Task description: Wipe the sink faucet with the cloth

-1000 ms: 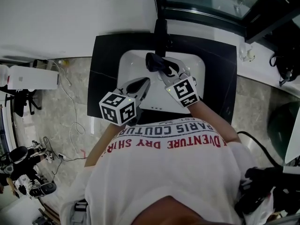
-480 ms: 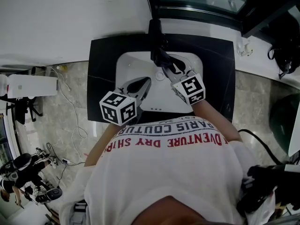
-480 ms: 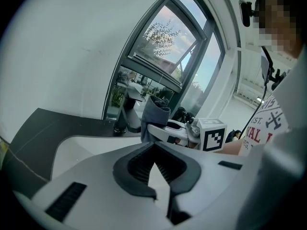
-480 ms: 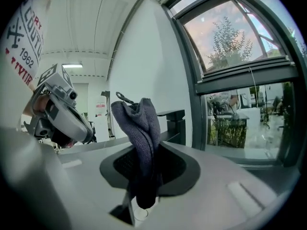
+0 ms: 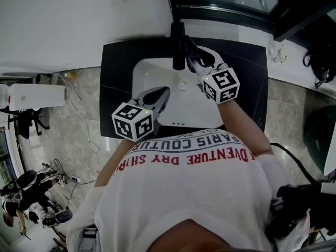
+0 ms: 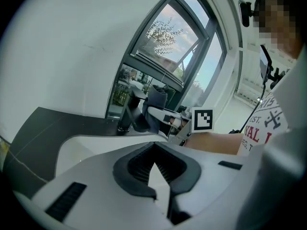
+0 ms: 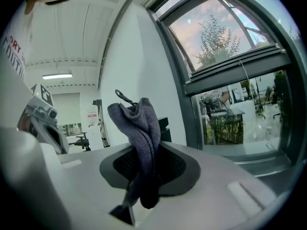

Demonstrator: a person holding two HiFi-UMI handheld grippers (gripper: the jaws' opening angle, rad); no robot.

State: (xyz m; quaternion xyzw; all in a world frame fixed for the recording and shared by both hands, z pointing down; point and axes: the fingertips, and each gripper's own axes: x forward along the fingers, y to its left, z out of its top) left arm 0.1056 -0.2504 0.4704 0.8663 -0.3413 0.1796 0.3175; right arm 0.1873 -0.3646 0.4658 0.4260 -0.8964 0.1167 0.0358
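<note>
A black faucet (image 5: pixel 177 47) stands at the back rim of the white sink (image 5: pixel 149 70). My right gripper (image 5: pixel 193 55) is shut on a dark grey cloth (image 5: pixel 187 42), which is pressed against the faucet's right side. In the right gripper view the cloth (image 7: pixel 142 133) hangs folded between the jaws. My left gripper (image 5: pixel 160 94) hovers over the basin's front left, shut with nothing in it. The left gripper view shows the faucet (image 6: pixel 127 113) and the cloth (image 6: pixel 157 99) ahead, with the left gripper (image 6: pixel 160 195) low in front.
The sink sits in a black counter (image 5: pixel 115 88) below a window ledge (image 5: pixel 226 28). A drain (image 5: pixel 182 85) lies mid-basin. White wall lies to the left, with floor cables and a white box (image 5: pixel 37 93).
My right gripper carried the cloth from over the basin back and up to the faucet's right side. The left gripper stayed in place.
</note>
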